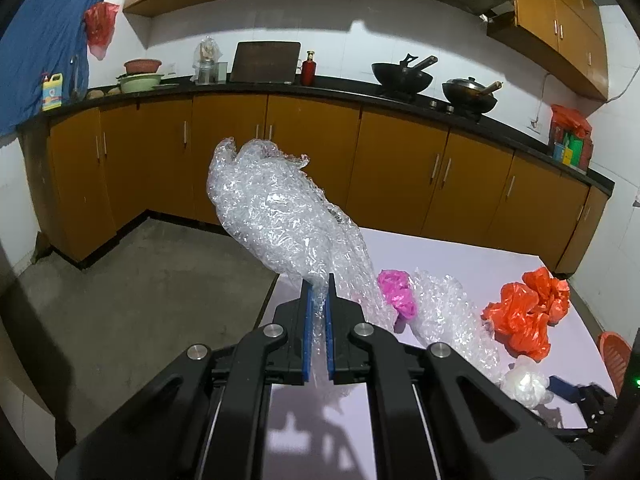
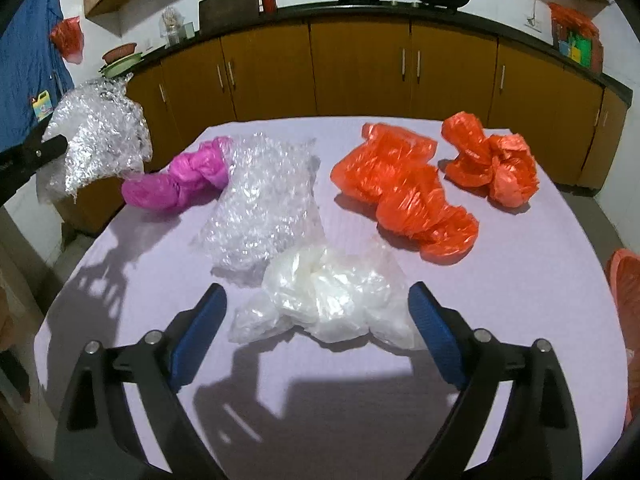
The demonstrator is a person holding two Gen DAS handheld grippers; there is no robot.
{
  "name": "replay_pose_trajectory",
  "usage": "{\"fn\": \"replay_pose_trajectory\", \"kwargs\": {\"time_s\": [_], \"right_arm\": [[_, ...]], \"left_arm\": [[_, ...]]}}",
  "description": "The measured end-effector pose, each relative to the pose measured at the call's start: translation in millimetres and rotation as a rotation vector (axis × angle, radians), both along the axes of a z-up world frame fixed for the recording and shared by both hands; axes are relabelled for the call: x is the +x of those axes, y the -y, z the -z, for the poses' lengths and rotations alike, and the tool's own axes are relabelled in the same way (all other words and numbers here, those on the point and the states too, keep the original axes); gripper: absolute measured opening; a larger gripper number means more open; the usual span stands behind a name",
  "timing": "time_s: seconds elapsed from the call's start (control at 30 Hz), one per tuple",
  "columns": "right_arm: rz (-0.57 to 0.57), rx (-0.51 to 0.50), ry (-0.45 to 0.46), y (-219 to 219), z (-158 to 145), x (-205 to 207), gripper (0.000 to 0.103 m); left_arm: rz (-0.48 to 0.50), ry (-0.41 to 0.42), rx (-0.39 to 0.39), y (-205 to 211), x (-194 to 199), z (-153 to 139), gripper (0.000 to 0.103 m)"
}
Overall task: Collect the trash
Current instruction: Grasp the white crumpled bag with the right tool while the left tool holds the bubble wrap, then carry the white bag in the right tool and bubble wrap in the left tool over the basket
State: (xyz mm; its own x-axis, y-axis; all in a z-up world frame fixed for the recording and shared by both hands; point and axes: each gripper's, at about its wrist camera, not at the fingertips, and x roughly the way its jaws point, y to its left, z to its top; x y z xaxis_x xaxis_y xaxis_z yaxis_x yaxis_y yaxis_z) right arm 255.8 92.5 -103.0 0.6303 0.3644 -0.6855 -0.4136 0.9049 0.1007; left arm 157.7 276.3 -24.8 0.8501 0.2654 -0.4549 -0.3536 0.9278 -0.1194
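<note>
My left gripper (image 1: 319, 288) is shut on a crumpled sheet of clear bubble wrap (image 1: 276, 212) and holds it up past the table's left edge; it also shows in the right wrist view (image 2: 100, 136). My right gripper (image 2: 318, 300) is open, its blue pads on either side of a white crumpled plastic bag (image 2: 332, 296) on the table. Also on the lilac table (image 2: 520, 280) lie a second bubble wrap piece (image 2: 264, 204), a pink bag (image 2: 180, 180) and two orange bags (image 2: 404, 196) (image 2: 492, 160).
An orange-red basket (image 2: 626, 320) sits beyond the table's right edge. Wooden cabinets (image 1: 312, 152) with a dark counter run along the back wall, with woks (image 1: 402, 76) on top. Concrete floor (image 1: 140, 300) lies left of the table.
</note>
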Motion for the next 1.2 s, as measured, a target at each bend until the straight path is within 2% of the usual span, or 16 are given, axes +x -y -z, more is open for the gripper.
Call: {"fn": "replay_pose_trajectory", "kwargs": {"time_s": [0.03, 0.13, 0.23, 0.4, 0.73, 1.2], "right_arm": [[0.0, -0.008, -0.025, 0.5, 4.2, 2.3, 0.051], [0.006, 0.011, -0.044, 7.1, 6.5, 3.2, 0.038], [0.007, 0.026, -0.044, 13.5, 2.5, 3.0, 0.029], [0.033, 0.059, -0.023, 29.9, -8.0, -3.8, 0.027], [0.152, 0.098, 0.052, 93.0, -37.4, -22.2, 0.027], [0.381, 0.077, 0.128, 202.6, -60.7, -50.0, 0.027]], "left_arm": [[0.002, -0.001, -0.002, -0.2, 0.1, 0.7, 0.005], [0.012, -0.002, -0.01, 2.0, 0.0, 2.6, 0.005], [0.024, 0.0, -0.014, 6.2, -0.6, 3.4, 0.005], [0.061, 0.006, -0.019, 20.6, -1.6, 1.5, 0.005], [0.166, 0.017, -0.023, 68.8, -2.2, -5.4, 0.005], [0.399, 0.002, -0.051, 170.2, 5.6, -5.8, 0.005]]}}
